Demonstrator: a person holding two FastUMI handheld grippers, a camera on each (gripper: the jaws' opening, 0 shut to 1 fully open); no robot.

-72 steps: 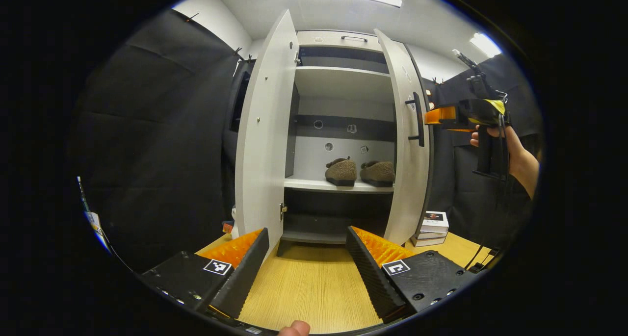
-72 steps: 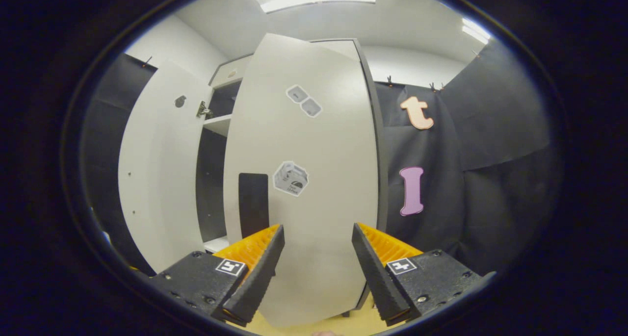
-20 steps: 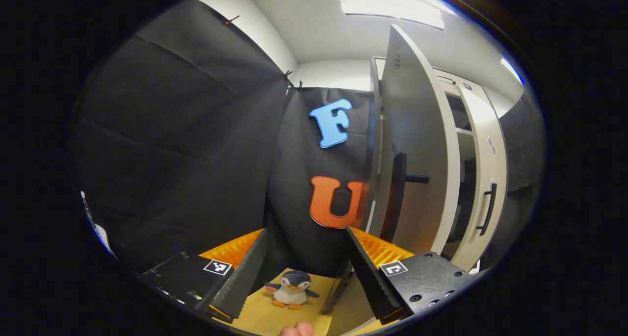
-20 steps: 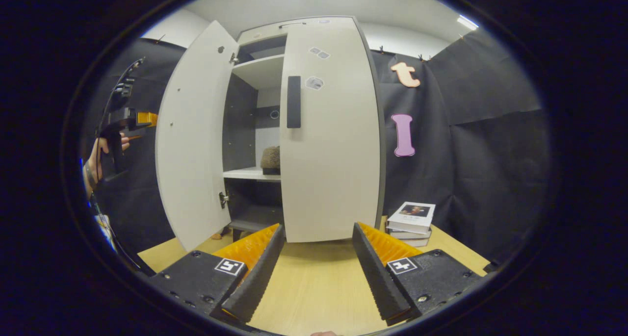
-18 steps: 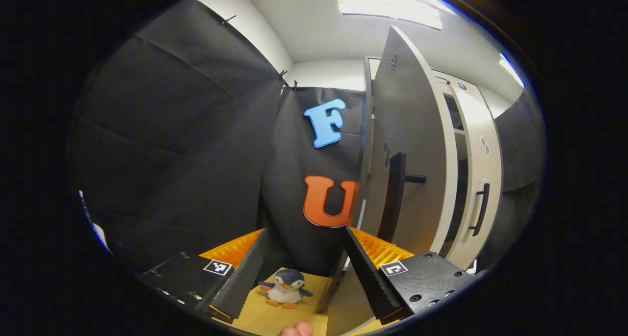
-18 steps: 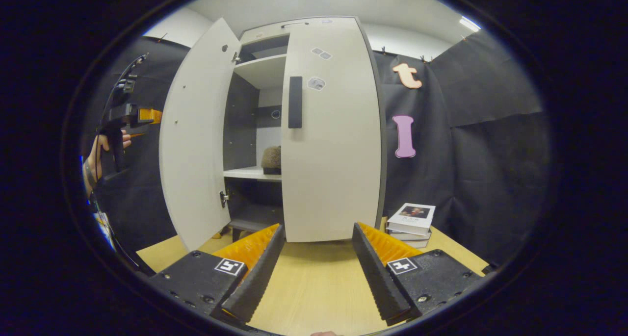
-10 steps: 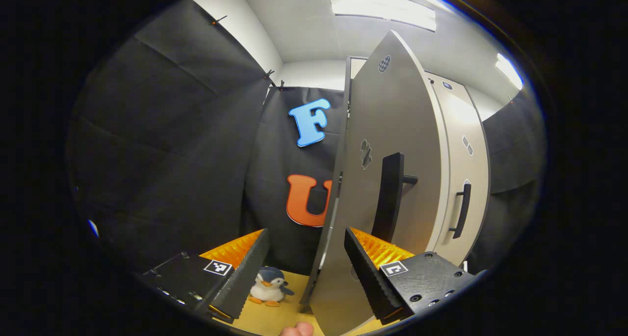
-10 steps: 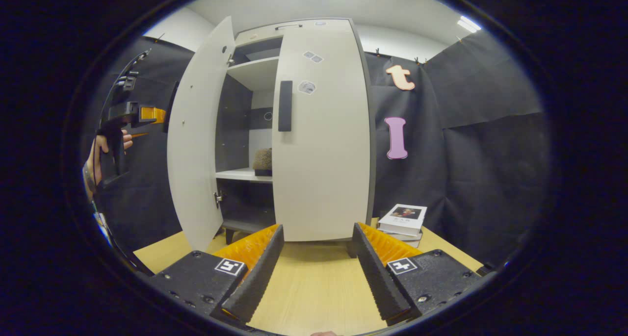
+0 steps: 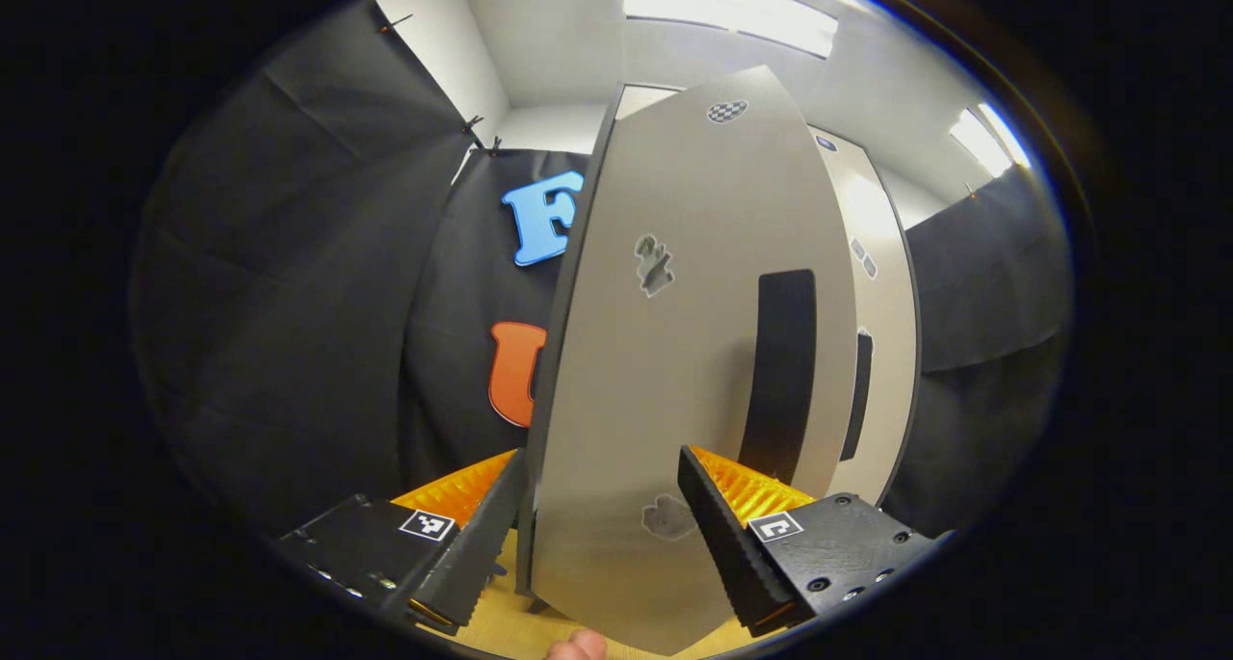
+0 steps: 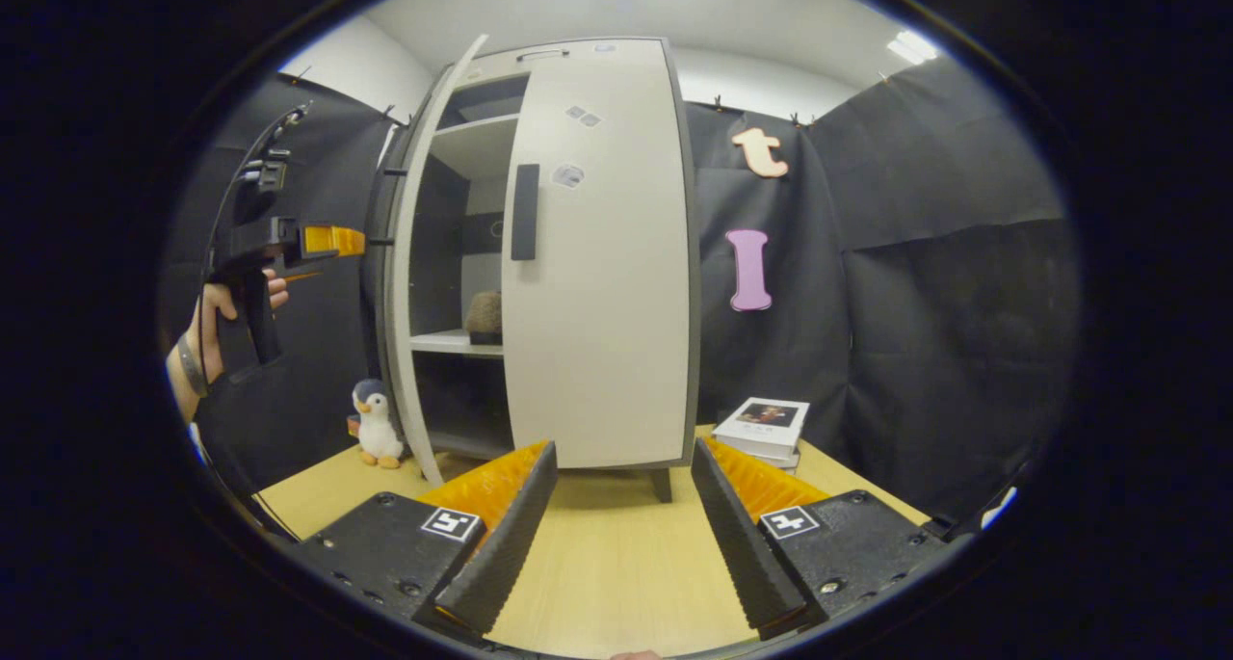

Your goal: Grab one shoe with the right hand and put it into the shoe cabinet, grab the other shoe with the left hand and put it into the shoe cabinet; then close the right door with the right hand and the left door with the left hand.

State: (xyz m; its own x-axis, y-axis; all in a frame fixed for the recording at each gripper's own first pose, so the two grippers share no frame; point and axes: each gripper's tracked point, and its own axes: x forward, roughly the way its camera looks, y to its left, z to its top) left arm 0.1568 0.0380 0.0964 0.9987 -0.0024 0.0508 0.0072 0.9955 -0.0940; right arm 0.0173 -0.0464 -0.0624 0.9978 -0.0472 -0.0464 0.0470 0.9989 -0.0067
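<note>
Ahead of my right gripper (image 10: 616, 535) stands the tall pale-grey shoe cabinet (image 10: 578, 72) on the light wooden table (image 10: 616, 564), with my fingers spread wide over bare tabletop and nothing between them. The cabinet's flat grey right door (image 10: 602, 284) lies shut flush against the front, straight beyond my right fingertips, its black bar handle (image 10: 525, 212) up and left of them. The flat grey left door (image 9: 694, 352) is partly swung in; in the left gripper view its outer face stands directly in front of my left gripper (image 9: 602, 535), whose fingers are also held wide apart and grip nothing, the door's lower edge showing between them and its long black handle (image 9: 778, 371) just above my right-hand finger. I cannot tell whether a fingertip touches the door. Through the gap left open, one fuzzy brown shoe (image 10: 485, 315) sits on the white middle shelf (image 10: 453, 344). Right of my right gripper lies a small stack of books (image 10: 768, 429); far to its left stands a little plush penguin (image 10: 371, 424).
</note>
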